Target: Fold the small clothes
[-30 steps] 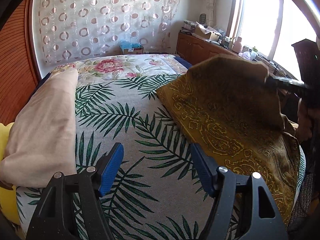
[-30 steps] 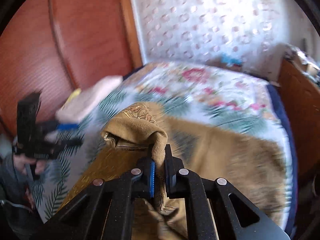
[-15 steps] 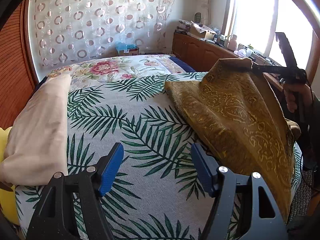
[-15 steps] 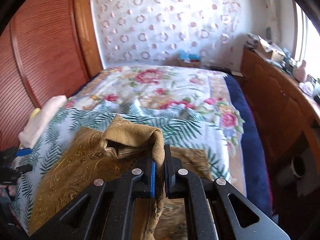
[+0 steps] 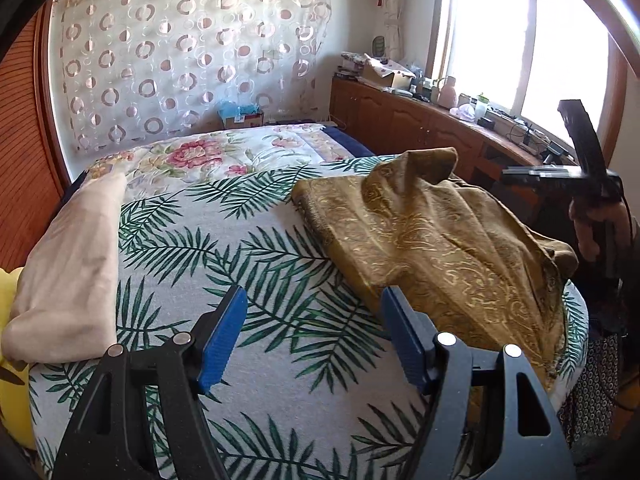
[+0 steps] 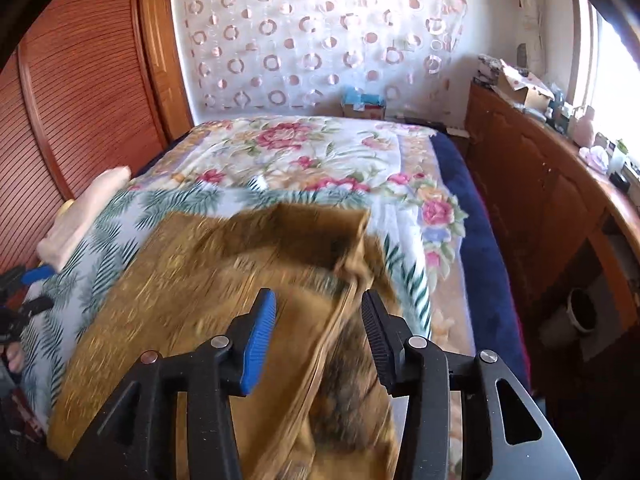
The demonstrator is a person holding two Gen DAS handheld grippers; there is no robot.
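Note:
A mustard-gold patterned cloth [image 5: 432, 240] lies rumpled on the right side of the bed, its far corner still puffed up; in the right wrist view the cloth [image 6: 224, 280] is motion-blurred just below the jaws. My left gripper [image 5: 312, 320] is open and empty above the palm-leaf bedspread [image 5: 240, 248], just left of the cloth's near edge. My right gripper [image 6: 318, 320] is open above the cloth and holds nothing; it also shows at the right in the left wrist view [image 5: 516, 176].
A folded beige blanket [image 5: 68, 256] lies along the bed's left side by a yellow item [image 5: 8, 344]. A floral quilt [image 6: 304, 152] covers the far bed. A wooden wardrobe [image 6: 80, 92] stands left, a cluttered low cabinet [image 6: 552, 184] right, under the window.
My right gripper has opened and let go of the cloth's corner. The lifted cloth has dropped onto the bed. My left gripper has stayed open and about in place.

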